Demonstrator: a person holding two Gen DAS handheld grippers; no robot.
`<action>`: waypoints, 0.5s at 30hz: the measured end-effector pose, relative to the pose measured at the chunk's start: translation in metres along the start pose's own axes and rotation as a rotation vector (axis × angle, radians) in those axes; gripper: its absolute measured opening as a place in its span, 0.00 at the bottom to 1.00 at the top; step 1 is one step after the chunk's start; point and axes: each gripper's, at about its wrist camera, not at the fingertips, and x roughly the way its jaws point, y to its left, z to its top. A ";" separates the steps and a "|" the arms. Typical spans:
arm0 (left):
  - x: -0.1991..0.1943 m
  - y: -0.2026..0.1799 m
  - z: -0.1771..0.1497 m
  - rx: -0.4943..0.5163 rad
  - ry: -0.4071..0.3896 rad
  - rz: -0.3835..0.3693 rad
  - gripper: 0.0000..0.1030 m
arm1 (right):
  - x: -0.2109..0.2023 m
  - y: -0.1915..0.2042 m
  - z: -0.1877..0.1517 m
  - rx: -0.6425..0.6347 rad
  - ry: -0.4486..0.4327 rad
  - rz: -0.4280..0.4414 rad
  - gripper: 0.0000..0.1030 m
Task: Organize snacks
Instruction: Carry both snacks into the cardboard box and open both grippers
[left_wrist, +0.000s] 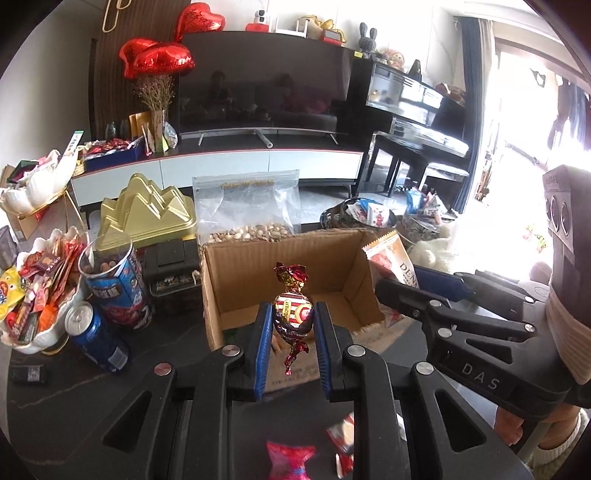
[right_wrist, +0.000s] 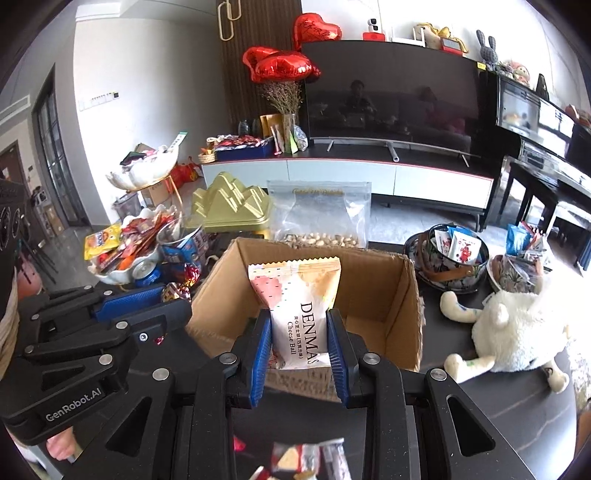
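Two grippers carrying snacks at an open brown cardboard box (right_wrist: 369, 291).
The left gripper (left_wrist: 293, 325) clamps a striped foil-wrapped candy (left_wrist: 293, 314); the right gripper (right_wrist: 300, 338) clamps a white "Cheese Ball" packet (right_wrist: 301, 317), both before the box.

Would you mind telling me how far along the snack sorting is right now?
Done: little that shows; the cardboard box looks almost empty. In hand: the left gripper grips a wrapped candy, the right gripper a cheese ball packet, both at the box. Left: loose packets on the table near the grippers.
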 end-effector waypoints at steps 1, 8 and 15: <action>0.006 0.002 0.003 0.000 0.008 0.002 0.22 | 0.004 0.000 0.001 0.000 0.003 0.000 0.30; 0.022 0.011 0.010 -0.018 0.013 0.039 0.38 | 0.030 -0.011 0.006 0.035 0.017 -0.012 0.49; -0.006 0.006 -0.012 -0.006 -0.024 0.071 0.45 | 0.009 0.000 -0.013 -0.001 -0.003 -0.031 0.50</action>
